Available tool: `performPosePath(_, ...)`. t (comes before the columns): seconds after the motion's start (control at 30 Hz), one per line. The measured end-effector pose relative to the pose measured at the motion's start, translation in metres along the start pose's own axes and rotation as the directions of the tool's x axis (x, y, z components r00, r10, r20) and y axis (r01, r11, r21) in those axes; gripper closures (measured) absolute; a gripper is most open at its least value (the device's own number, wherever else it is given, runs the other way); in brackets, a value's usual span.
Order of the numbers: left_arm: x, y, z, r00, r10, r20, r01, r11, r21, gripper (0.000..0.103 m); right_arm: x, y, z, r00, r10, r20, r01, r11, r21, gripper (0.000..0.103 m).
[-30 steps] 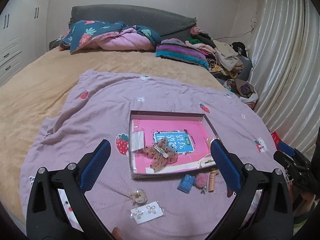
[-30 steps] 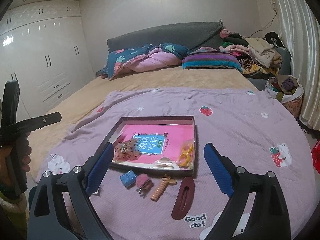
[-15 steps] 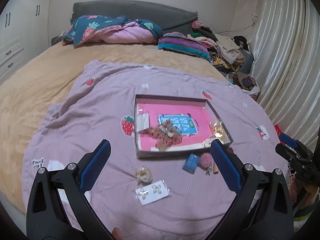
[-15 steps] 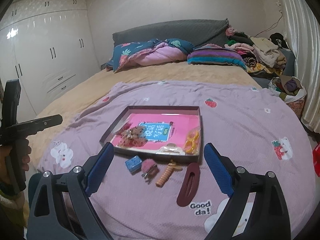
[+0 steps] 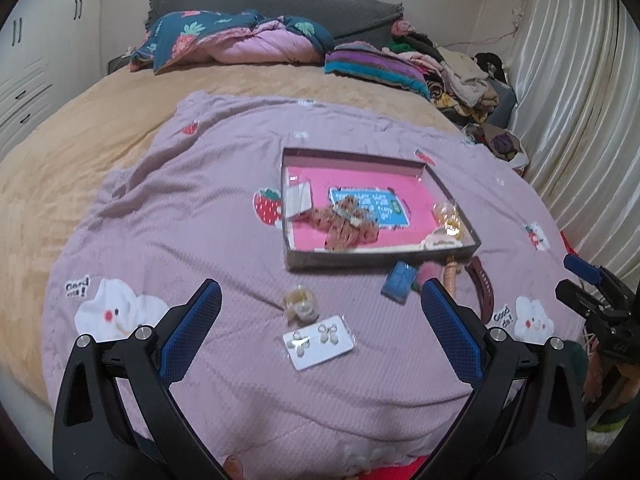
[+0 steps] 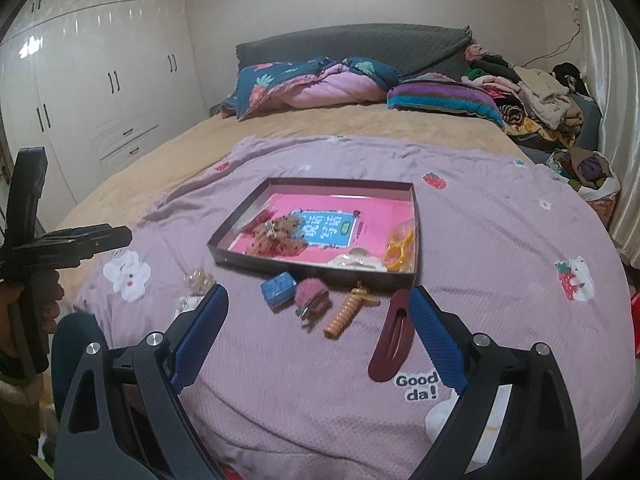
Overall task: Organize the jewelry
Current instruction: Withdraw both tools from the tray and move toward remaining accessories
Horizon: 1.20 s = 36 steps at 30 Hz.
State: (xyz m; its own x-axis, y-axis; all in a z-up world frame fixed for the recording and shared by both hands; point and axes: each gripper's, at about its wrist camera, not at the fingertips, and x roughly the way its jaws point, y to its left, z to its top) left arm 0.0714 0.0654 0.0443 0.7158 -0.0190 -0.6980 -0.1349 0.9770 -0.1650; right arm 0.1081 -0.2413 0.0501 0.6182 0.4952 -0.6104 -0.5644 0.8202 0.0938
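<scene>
Both grippers spread wide, empty — earring card (image 5: 319, 341) just ahead of left gripper (image 5: 320, 312); maroon clip (image 6: 392, 336) beside right gripper (image 6: 316, 316).

Ahead of your left gripper (image 5: 320, 320), the lilac blanket (image 5: 200, 216) is matt, ribbed woven cloth. The tray (image 5: 376, 261) looks like card with a glossy pink liner. The earring card (image 5: 319, 342) between your pads is clear shiny plastic. Your pads (image 5: 192, 332) are blue textured rubber on matt black plastic arms. Ahead of your right gripper (image 6: 316, 332), the maroon clip (image 6: 392, 340) is smooth and semi-gloss; the pompom (image 6: 312, 294) is fuzzy.
</scene>
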Motion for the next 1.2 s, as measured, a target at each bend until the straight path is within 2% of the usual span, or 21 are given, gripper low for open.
performPosePath(0.53, 0.015, -0.002, -0.034, 0.996, 0.018, -0.085, -0.015, 0.999, 0.033, 0.01, 0.013, 0.01, -0.028, 0.998, -0.019, -0.065, 0.016, 0.999, -0.041, 0.012)
performPosePath(0.87, 0.041, -0.012, -0.058, 0.987, 0.032, -0.158, -0.021, 0.997, 0.074, 0.01, 0.032, 0.008, -0.036, 0.994, -0.024, -0.105, 0.018, 0.998, -0.063, 0.012)
performPosePath(1.2, 0.078, -0.005, -0.065, 0.977, 0.048, -0.21, -0.044, 0.999, 0.028, 0.01, 0.067, 0.005, -0.027, 0.991, -0.006, -0.135, -0.005, 0.997, -0.08, 0.013)
